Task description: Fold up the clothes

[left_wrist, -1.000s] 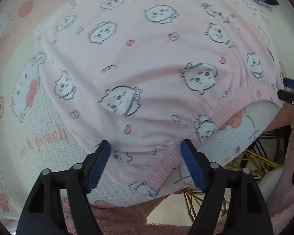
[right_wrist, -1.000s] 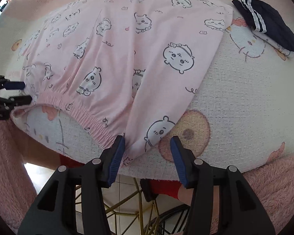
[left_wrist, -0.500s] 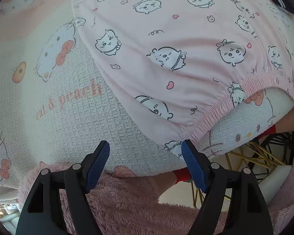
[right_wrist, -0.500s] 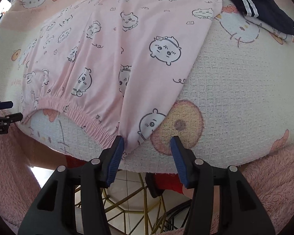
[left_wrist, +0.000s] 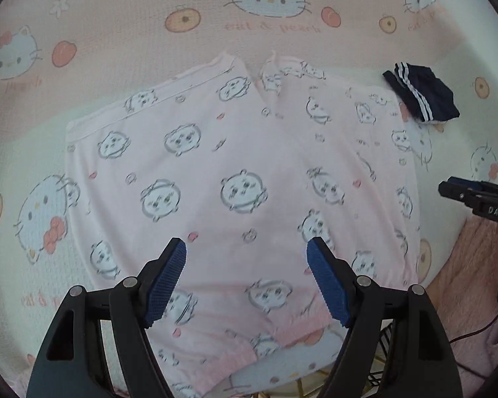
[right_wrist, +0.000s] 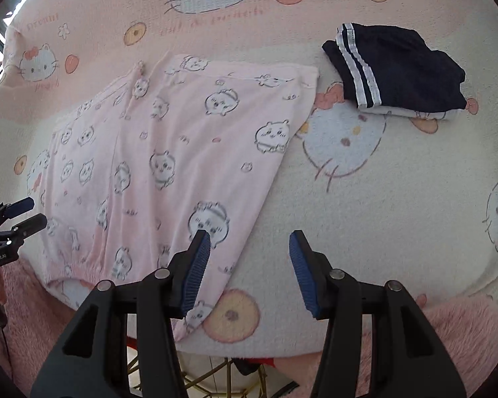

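Folded already: navy white-striped garment (right_wrist: pixel 395 69) on the cartoon-cat blanket (right_wrist: pixel 398 199). Unfolded yet: pale pink animal-print shorts (left_wrist: pixel 235 192), lying flat. Left gripper (left_wrist: pixel 247 278) and right gripper (right_wrist: pixel 249 267) both parted, gripping nothing.

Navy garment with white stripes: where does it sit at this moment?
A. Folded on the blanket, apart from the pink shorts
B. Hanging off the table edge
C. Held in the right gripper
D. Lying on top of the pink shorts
A. The navy garment lies folded on the blanket, with a gap of blanket between it and the pink shorts; the right gripper is open and holds nothing.
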The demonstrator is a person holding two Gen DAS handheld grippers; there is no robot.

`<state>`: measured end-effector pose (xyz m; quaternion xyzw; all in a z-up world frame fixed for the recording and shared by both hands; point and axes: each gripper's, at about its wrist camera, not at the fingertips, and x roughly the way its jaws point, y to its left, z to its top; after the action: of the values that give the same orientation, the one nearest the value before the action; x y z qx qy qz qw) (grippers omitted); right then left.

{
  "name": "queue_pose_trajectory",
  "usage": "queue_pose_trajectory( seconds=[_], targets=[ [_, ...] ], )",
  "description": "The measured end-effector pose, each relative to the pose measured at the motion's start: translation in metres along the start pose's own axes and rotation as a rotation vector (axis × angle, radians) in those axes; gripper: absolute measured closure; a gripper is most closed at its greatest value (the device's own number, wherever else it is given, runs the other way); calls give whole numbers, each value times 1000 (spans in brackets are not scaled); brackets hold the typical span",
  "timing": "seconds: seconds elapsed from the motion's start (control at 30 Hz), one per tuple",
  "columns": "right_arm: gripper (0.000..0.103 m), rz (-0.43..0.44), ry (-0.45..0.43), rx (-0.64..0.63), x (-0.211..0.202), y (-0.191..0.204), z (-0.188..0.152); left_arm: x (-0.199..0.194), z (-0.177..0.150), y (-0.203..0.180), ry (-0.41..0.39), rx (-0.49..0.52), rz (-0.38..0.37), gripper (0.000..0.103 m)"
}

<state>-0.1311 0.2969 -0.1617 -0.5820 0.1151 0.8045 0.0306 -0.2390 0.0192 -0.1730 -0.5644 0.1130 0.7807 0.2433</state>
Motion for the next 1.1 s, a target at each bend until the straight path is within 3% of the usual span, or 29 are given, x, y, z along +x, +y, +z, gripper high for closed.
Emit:
queue_pose_trajectory(
  seconds=[0.1, 0.27, 0.37, 0.43, 0.5, 0.53, 0.63, 0.77, 0.83, 0.87, 0.93, 1.0, 1.1],
  targets=[
    [52, 20, 42, 102, 28, -18, 11, -7, -6, -31, 2, 32, -5, 25],
    [49, 212, 91, 266, 68, -37, 3, 14, -10, -40, 49, 4, -56, 25],
    [54, 285, 68, 286, 66, -38, -4, 29, -12, -43, 50, -70, -100, 25],
    [72, 362, 77, 321, 72, -40, -6, 33, -15, -40, 46, -121, -122, 25],
    [82, 380, 82, 310, 79, -35, -5, 37, -21, -40, 56, -155, -134, 25],
    [91, 356, 84, 278, 78, -31, -4, 38, -23, -41, 62, -159, -137, 25],
    [98, 242, 65, 196, 72, -19, -2, 36, -27, -46, 63, -142, -126, 25],
    [97, -7, -4, 107, 59, -13, -7, 35, -32, -50, 66, -125, -118, 25],
    [97, -29, 18, 122, 60, -22, -13, 38, -33, -49, 75, -126, -114, 25],
    [96, 7, 26, 162, 61, -28, -16, 38, -33, -49, 78, -130, -114, 25],
    [86, 180, 29, 263, 62, -39, -18, 37, -33, -49, 75, -136, -121, 25],
    [62, 363, 44, 352, 65, -47, -19, 34, -34, -49, 66, -142, -132, 25],
    [61, 374, 44, 332, 72, -40, -14, 33, -37, -46, 64, -160, -138, 25]
  ],
)
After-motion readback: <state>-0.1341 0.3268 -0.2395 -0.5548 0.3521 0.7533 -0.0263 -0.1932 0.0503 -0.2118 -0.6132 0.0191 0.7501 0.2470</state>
